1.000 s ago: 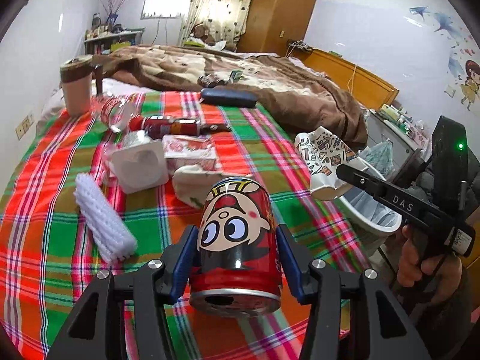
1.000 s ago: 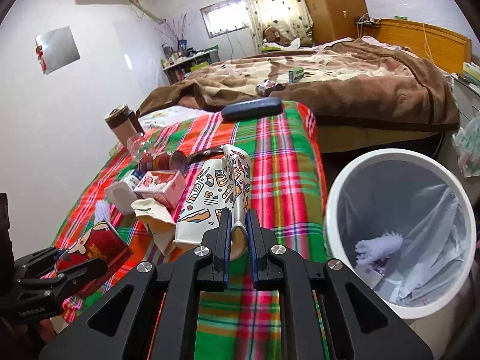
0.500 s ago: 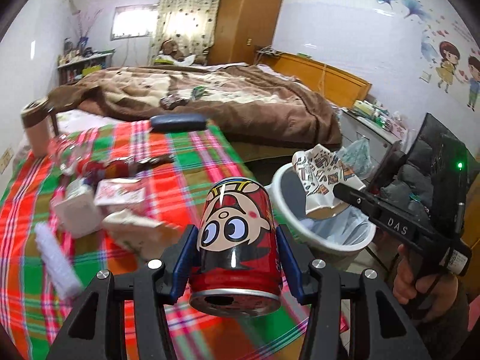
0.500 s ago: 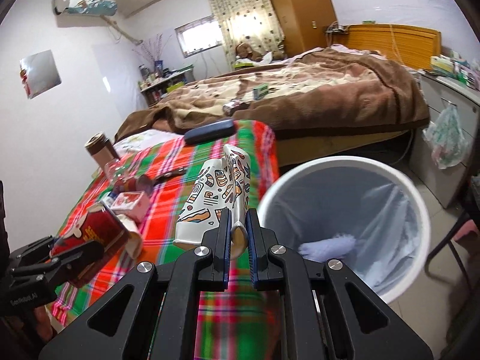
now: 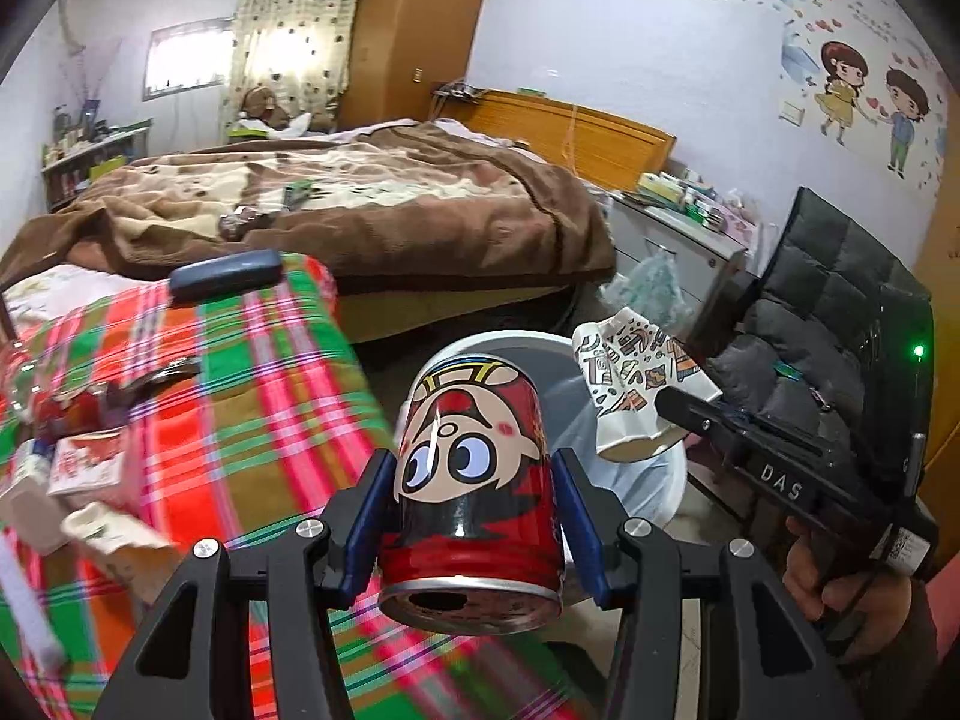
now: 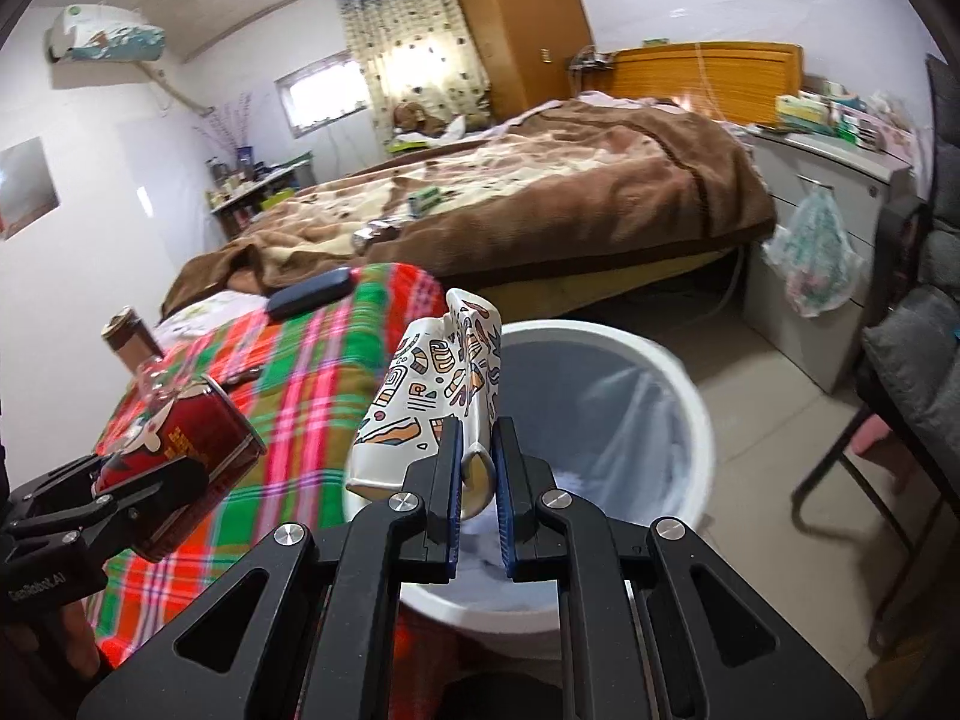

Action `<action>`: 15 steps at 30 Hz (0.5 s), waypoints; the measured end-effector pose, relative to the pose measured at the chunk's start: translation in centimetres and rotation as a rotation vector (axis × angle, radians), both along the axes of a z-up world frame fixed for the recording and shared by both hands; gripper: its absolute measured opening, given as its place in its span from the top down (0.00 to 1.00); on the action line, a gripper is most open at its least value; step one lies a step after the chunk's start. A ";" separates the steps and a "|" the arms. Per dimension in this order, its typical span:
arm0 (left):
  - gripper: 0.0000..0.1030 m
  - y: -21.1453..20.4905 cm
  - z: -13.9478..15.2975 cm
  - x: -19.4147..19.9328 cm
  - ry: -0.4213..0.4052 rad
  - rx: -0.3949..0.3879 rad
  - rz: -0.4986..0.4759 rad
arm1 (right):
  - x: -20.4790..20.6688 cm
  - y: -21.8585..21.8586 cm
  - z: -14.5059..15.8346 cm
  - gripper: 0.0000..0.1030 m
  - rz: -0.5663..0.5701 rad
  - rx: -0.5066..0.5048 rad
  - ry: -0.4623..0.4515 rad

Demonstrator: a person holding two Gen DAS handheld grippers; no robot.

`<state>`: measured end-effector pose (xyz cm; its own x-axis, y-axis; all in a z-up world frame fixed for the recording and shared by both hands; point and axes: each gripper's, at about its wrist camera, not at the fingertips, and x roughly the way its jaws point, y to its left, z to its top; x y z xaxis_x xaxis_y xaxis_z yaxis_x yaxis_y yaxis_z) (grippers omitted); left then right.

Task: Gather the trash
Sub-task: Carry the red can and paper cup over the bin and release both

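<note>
Left gripper point(image 5: 471, 516) pinches a red can point(image 5: 471, 480); right gripper point(image 6: 478, 480) pinches a crushed paper cup point(image 6: 435, 402).

Both loads hang at the white bin point(image 6: 672, 372), the cup above its near rim and the can at the edge beside the plaid table point(image 5: 270, 372). A carton point(image 5: 84, 462) and wrappers lie on the cloth.

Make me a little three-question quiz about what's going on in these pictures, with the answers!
1. True or false: the left gripper holds a red can.
2. What does the right gripper hold? A) a patterned paper cup B) a spoon C) a sock
3. Fill in: both items are being carried toward the white ____.

Key:
1. True; its fingers clamp the can's sides.
2. A, the crushed patterned paper cup.
3. Bin, the lined trash bin beside the plaid-covered table.
</note>
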<state>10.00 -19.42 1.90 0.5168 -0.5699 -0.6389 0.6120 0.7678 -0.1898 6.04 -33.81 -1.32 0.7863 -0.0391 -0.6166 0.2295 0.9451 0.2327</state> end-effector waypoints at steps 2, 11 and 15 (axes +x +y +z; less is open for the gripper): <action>0.49 -1.2 -0.2 0.1 0.005 0.001 -0.017 | -0.1 -0.6 -0.3 0.90 -0.018 -0.009 0.012; 0.48 -5.3 -2.3 1.6 0.049 0.030 -0.054 | 0.2 -2.8 -1.9 0.90 -0.079 -0.031 0.081; 0.48 -6.7 -2.9 2.2 0.062 0.031 -0.088 | 0.1 -3.7 -2.2 0.89 -0.116 -0.036 0.103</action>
<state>12.22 -26.11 -1.01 0.4249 -0.5910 -0.6857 0.6651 0.7176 -0.2064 6.15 -37.53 -3.52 0.7081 -0.1492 -0.6902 0.3581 0.9183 0.1689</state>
